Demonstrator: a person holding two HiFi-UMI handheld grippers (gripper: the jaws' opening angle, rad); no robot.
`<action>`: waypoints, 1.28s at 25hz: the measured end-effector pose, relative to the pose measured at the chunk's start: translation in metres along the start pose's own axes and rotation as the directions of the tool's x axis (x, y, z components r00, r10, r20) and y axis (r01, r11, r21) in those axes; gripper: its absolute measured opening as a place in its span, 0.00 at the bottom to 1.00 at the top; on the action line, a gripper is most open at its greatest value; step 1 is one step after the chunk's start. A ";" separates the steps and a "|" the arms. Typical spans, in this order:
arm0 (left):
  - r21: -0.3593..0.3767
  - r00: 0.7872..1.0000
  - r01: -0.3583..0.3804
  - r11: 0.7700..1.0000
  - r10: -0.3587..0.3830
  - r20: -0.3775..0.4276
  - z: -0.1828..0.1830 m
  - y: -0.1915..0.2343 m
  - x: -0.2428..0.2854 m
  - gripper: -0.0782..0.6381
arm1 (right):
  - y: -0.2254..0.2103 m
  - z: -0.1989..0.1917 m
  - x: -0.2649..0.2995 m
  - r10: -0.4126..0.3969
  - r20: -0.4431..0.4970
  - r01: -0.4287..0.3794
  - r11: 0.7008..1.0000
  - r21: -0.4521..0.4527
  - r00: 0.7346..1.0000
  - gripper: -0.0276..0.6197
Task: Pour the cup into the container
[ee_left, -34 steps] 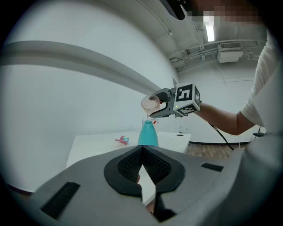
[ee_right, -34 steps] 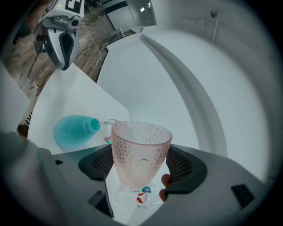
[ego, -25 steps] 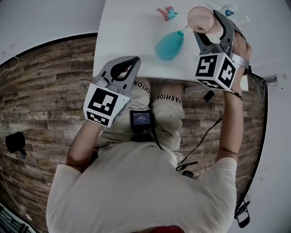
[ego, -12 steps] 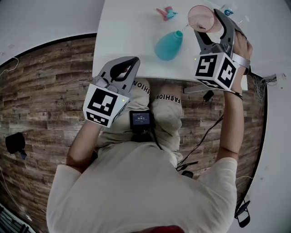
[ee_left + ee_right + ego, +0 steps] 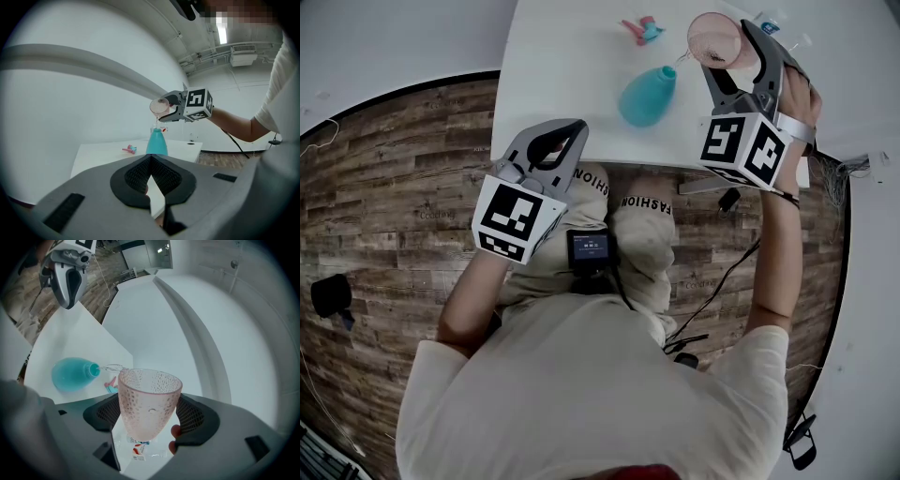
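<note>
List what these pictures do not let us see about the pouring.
All views: how full the teal container is; its opaque wall hides that.
Head view: the small pink-and-teal item is too small to identify.
Right gripper view: the clear labelled item is mostly behind the cup.

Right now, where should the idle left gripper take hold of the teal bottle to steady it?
Grip the teal bottle low on its wide body, coming level from the near edge of the table. It stands upright and tapers to a narrow neck, where the cup's stream enters, so stay below. The left gripper is shut; open it first.
</note>
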State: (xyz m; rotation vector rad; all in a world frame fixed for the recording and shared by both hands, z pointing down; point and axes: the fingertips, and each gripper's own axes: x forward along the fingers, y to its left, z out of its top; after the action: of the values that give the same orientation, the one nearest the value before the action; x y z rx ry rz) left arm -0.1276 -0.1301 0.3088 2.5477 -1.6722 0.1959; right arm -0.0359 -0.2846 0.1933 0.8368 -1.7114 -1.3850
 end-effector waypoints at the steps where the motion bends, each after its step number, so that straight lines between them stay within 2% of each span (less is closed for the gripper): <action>1: 0.000 1.000 0.000 1.000 0.000 0.000 0.000 0.000 0.000 0.12 | 0.000 0.000 0.000 -0.002 0.000 0.002 1.000 -0.004 1.000 0.62; 32: -0.003 1.000 0.003 1.000 -0.003 -0.010 -0.004 -0.003 0.002 0.12 | -0.003 0.001 -0.001 -0.049 0.003 0.049 0.995 -0.082 0.999 0.62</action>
State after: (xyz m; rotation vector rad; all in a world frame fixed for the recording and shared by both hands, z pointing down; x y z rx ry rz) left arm -0.1248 -0.1299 0.3130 2.5424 -1.6641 0.2059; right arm -0.0364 -0.2841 0.1897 0.8380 -1.6333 -1.4782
